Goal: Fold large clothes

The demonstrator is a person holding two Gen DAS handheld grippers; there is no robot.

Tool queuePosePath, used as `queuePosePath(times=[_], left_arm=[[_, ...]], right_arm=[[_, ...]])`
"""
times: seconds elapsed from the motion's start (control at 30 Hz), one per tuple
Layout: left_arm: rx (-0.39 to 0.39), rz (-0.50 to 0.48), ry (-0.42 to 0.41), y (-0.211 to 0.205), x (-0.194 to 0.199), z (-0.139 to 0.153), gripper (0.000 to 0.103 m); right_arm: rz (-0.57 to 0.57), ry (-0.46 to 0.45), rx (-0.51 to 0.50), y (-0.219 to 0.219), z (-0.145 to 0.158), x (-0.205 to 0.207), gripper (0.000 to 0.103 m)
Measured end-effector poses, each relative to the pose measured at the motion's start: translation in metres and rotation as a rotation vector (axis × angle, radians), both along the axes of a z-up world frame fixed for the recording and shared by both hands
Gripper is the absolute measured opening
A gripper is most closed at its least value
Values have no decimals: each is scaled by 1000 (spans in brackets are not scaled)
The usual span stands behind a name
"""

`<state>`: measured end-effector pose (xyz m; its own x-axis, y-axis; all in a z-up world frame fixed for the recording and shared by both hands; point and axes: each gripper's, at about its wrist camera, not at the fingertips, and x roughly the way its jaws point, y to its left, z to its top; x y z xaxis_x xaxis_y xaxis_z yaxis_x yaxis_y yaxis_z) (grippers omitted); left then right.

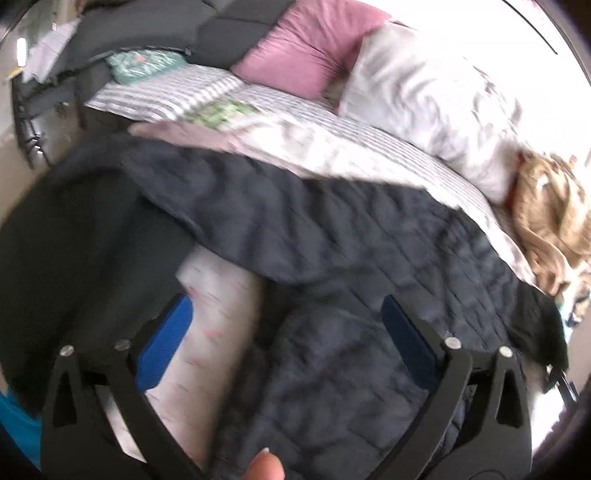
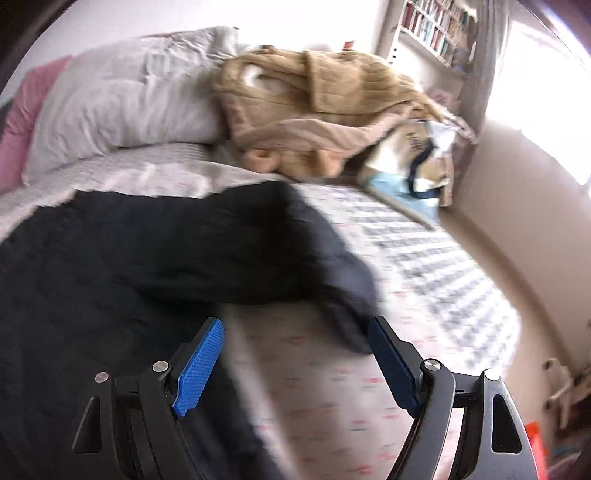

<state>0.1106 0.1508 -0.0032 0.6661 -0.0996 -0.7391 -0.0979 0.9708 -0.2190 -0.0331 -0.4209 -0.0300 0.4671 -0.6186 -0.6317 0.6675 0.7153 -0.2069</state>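
A dark navy quilted jacket (image 1: 332, 236) lies spread across the bed; it also shows in the right wrist view (image 2: 147, 251), with one sleeve reaching right. My left gripper (image 1: 288, 317) is open just above the jacket's near part, with nothing between its blue pads. My right gripper (image 2: 295, 347) is open over the patterned bedsheet (image 2: 332, 387), beside the jacket's sleeve end (image 2: 347, 295), empty. Both views are blurred by motion.
A white pillow (image 1: 424, 92) and a pink pillow (image 1: 314, 40) lie at the head of the bed. A tan quilted garment (image 2: 317, 96) is heaped at the far side by the wall. A bookshelf (image 2: 432, 26) stands beyond it.
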Motion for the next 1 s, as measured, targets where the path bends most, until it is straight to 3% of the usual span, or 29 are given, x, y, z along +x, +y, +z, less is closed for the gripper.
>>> queuePosePath(times=[0.13, 0.17, 0.2, 0.3, 0.47, 0.53, 0.6, 0.63, 0.67, 0.7, 0.87, 0.93, 1.0], left_arm=[[-26, -80, 23, -40, -7, -23, 102], [-19, -93, 39, -47, -5, -28, 102], [-12, -107, 48, -53, -4, -31, 102], [5, -127, 29, -64, 1, -33, 102], [19, -133, -29, -68, 6, -34, 102], [15, -125, -37, -69, 8, -34, 102], [-1, -110, -41, -68, 12, -34, 102], [-10, -106, -47, -69, 13, -34, 102], [-17, -104, -55, -70, 14, -33, 102], [-17, -103, -65, -73, 15, -33, 102], [-9, -134, -70, -92, 21, -41, 102], [-26, -152, -37, -96, 23, -48, 102], [-44, -154, -4, -94, 24, -54, 102]], right_arm=[[72, 89, -39, -29, -11, 16, 76], [101, 117, -52, -34, -14, 23, 52], [132, 153, -61, -41, -18, 28, 20], [136, 210, -79, -75, -16, 43, 15], [-67, 280, -230, -170, 10, 72, 17], [-184, 270, -216, -201, 22, 74, 28], [-264, 154, -158, -213, 41, 68, 48], [-236, 70, -124, -207, 48, 69, 57], [-199, 36, -116, -197, 49, 73, 74], [-128, 18, -111, -179, 46, 83, 78], [255, 9, 96, -98, -9, 142, 78], [305, 48, 145, -82, -37, 159, 78], [289, 89, 166, -93, -58, 161, 78]])
